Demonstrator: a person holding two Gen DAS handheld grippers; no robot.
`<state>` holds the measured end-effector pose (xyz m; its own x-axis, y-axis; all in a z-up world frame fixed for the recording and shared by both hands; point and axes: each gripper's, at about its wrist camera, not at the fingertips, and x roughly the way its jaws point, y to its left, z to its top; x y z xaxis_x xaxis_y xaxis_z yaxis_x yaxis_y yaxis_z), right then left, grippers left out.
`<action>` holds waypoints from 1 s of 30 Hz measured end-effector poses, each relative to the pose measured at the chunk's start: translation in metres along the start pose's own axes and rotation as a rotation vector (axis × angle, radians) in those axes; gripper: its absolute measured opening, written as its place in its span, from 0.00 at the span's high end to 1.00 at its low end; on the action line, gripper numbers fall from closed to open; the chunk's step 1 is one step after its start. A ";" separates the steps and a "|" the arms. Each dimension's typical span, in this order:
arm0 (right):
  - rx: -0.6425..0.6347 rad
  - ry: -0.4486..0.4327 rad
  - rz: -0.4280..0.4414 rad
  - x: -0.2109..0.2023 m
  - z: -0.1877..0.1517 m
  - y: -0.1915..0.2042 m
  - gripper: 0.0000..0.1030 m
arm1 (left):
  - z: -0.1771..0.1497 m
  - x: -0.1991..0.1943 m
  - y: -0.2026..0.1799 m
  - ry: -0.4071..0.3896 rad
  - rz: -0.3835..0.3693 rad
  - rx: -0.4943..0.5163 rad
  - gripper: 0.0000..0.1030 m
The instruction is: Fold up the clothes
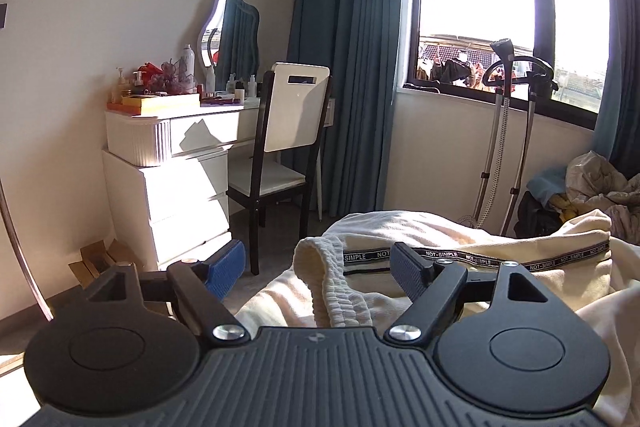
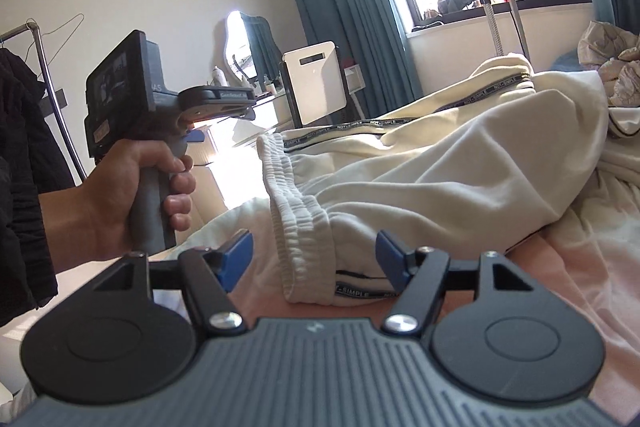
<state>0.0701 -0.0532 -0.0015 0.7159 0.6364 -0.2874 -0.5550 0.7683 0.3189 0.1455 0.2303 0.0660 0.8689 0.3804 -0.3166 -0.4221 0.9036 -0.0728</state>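
Bed (image 2: 580, 267): pinkish sheet, fills the lower right of both views; far end lost under rumpled bedding at 2 o'clock.

Cream trousers (image 2: 420, 171): lie spread along the bed, legs running away toward 1 o'clock, printed tape down the side seam. Judged soft, limp and light; thick knit, so not slippery but it will sag and bunch if lifted from one point. Folds already humped mid-leg.

Waistband (image 2: 300, 227): ribbed elastic, nearest edge, doubled over. Best place to take hold, I reckon: thick, firm, one corner for each tool.

Left tool (image 1: 316, 267): released, pads wide apart, waistband corner sitting between them but unpressed. In the right wrist view a hand (image 2: 132, 195) grips its handle at 9 o'clock.

Right tool (image 2: 314, 259): released also, jaws standing either side of the waistband's near corner, nothing pinched.

Hard to make out: trouser hems and far leg ends, hidden beyond the hump; how many layers lie under the top one; dresser clutter at 10 o'clock too small to read.
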 end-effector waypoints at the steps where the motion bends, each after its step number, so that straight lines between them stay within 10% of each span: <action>1: 0.000 -0.013 -0.017 -0.011 0.004 -0.003 0.33 | -0.001 -0.014 -0.003 -0.006 -0.023 -0.004 0.20; 14: -0.050 -0.081 -0.319 -0.119 0.032 -0.096 0.33 | -0.060 -0.120 -0.130 -0.012 -0.336 0.174 0.20; 30: 0.294 -0.218 -0.625 -0.145 0.030 -0.229 0.33 | -0.138 0.018 -0.357 0.014 -0.427 0.502 0.27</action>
<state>0.1062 -0.3238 -0.0055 0.9475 0.0325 -0.3181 0.1005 0.9142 0.3927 0.2764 -0.1127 -0.0441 0.9283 -0.0314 -0.3704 0.1336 0.9580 0.2536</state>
